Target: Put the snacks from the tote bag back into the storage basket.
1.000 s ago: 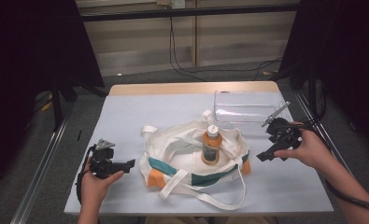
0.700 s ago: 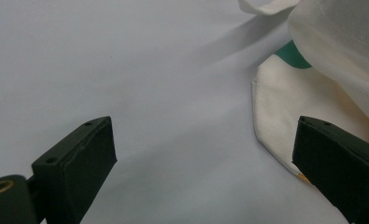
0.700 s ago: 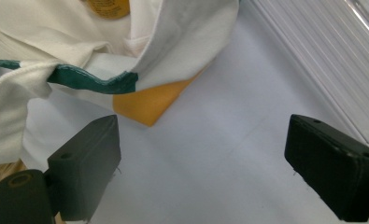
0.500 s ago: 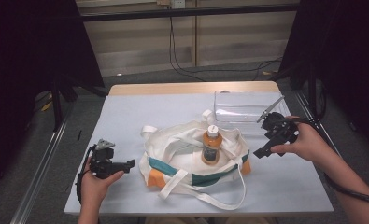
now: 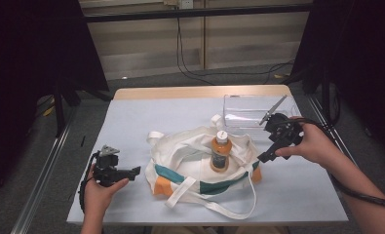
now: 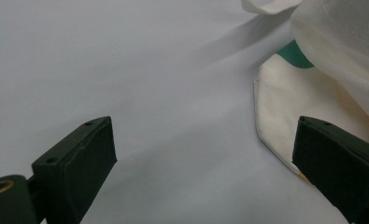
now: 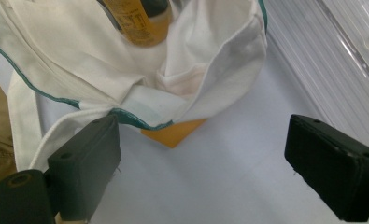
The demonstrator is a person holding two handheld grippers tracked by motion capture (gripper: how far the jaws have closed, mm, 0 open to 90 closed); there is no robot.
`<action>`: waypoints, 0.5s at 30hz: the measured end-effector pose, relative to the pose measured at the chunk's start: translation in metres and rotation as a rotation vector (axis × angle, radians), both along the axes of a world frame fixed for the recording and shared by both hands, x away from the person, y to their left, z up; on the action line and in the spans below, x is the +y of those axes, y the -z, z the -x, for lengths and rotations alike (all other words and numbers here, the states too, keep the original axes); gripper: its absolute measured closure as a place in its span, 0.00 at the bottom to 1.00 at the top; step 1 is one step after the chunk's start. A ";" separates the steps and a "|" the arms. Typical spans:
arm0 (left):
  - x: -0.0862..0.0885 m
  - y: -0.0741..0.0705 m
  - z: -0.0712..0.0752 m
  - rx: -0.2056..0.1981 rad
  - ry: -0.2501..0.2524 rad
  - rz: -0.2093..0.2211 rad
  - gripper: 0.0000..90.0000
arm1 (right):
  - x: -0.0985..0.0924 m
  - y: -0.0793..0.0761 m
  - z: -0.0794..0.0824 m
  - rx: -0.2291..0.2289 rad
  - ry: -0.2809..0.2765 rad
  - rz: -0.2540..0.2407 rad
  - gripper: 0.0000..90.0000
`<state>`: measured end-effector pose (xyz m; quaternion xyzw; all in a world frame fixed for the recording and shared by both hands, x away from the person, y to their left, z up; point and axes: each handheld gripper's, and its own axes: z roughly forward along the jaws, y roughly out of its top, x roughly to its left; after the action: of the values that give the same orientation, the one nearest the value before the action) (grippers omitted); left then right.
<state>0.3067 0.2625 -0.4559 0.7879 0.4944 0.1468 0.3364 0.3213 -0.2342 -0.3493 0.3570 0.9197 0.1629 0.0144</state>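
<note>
A white tote bag (image 5: 190, 163) with green and orange trim lies open in the middle of the table. An amber bottle (image 5: 220, 152) with a white cap stands upright inside it. My right gripper (image 5: 273, 146) hovers just right of the bag, open, nothing between its jaws. In the right gripper view the bag's rim (image 7: 196, 88) and the bottle (image 7: 135, 21) lie ahead of the open gripper (image 7: 201, 177). My left gripper (image 5: 131, 171) rests at the bag's left, open. In the left gripper view the bag's corner (image 6: 285, 107) sits just ahead of the right jaw.
A clear plastic box (image 5: 251, 111) stands at the back right, close behind my right hand. The bag's long straps (image 5: 219, 207) trail toward the table's front edge. The pale table top (image 5: 146, 114) is bordered by dark frames left and right.
My right gripper has drifted up and left toward the bag's right side and the clear box. The left gripper and the bag have stayed put.
</note>
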 end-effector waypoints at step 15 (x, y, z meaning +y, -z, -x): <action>0.000 -0.002 0.001 0.004 0.011 0.009 0.06 | 0.024 -0.009 -0.007 -0.006 -0.048 0.007 0.12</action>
<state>0.3061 0.2621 -0.4544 0.7894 0.4916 0.1411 0.3395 0.3285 -0.2103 -0.3399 0.3342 0.9285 0.1612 0.0146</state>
